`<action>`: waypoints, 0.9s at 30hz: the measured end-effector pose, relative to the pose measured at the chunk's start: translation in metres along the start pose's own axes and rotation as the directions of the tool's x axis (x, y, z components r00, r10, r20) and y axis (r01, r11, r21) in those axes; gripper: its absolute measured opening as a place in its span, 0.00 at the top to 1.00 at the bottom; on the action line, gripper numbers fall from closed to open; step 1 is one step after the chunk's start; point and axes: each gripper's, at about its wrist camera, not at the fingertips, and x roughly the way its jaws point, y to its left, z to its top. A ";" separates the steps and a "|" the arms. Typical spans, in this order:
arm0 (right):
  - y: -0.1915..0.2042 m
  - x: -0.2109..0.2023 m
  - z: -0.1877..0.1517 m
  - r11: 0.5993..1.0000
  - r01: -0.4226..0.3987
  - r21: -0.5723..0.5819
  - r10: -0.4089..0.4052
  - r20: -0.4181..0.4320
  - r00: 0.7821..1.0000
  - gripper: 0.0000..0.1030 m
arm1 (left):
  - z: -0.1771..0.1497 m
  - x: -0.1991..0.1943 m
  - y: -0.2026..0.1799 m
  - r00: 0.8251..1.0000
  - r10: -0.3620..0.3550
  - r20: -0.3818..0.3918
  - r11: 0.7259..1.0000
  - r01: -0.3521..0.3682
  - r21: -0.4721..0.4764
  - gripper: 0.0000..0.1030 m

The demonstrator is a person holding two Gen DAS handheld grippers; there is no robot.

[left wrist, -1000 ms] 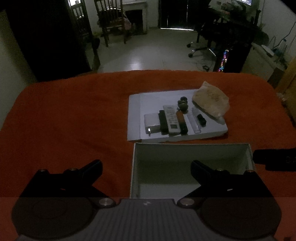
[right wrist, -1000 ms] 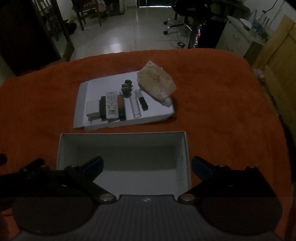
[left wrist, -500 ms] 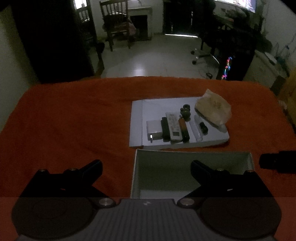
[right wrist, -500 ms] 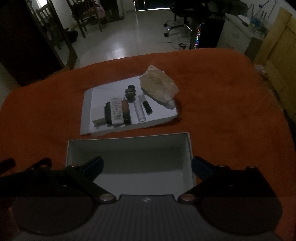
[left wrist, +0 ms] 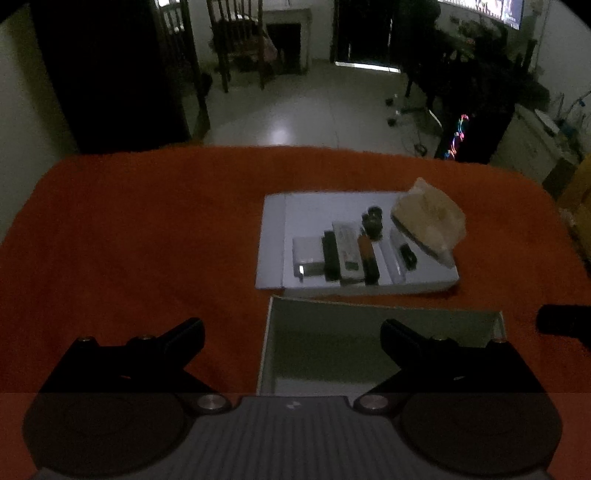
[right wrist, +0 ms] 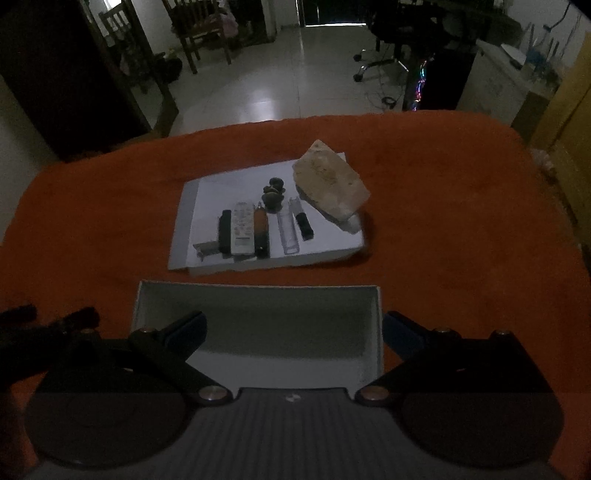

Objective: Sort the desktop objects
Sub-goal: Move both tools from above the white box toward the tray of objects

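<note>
An empty white box sits on the orange cloth close in front of me. Behind it a flat white lid carries a row of small items: a white remote, a black bar, a brown and black stick, a clear tube, dark round pieces and a crumpled paper bag. My left gripper hovers open over the box's left edge. My right gripper is open above the box, holding nothing.
The orange-covered table spreads wide on both sides of the box. Beyond its far edge lie a tiled floor, wooden chairs and an office chair. The room is dim.
Both grippers have pulled back and risen, so the box and lid look smaller and farther away. Both stay open and nothing on the table has moved.
</note>
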 end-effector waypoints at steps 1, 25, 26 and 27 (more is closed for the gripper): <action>0.000 0.000 0.002 1.000 -0.002 -0.004 0.003 0.010 1.000 0.00 | 0.003 0.004 -0.001 1.000 -0.004 -0.001 1.000 0.004 0.012 0.00; -0.019 0.036 0.070 0.994 -0.087 -0.064 0.094 0.122 0.988 0.00 | 0.070 0.069 0.002 0.994 -0.044 0.096 0.994 0.034 0.103 0.00; -0.018 0.036 0.073 0.994 -0.091 -0.067 0.099 0.131 0.986 0.00 | 0.073 0.070 0.002 0.993 -0.042 0.108 0.994 0.030 0.106 0.00; -0.018 0.037 0.078 0.993 -0.096 -0.073 0.106 0.143 0.984 0.00 | 0.077 0.071 0.002 0.992 -0.039 0.121 0.994 0.026 0.109 0.00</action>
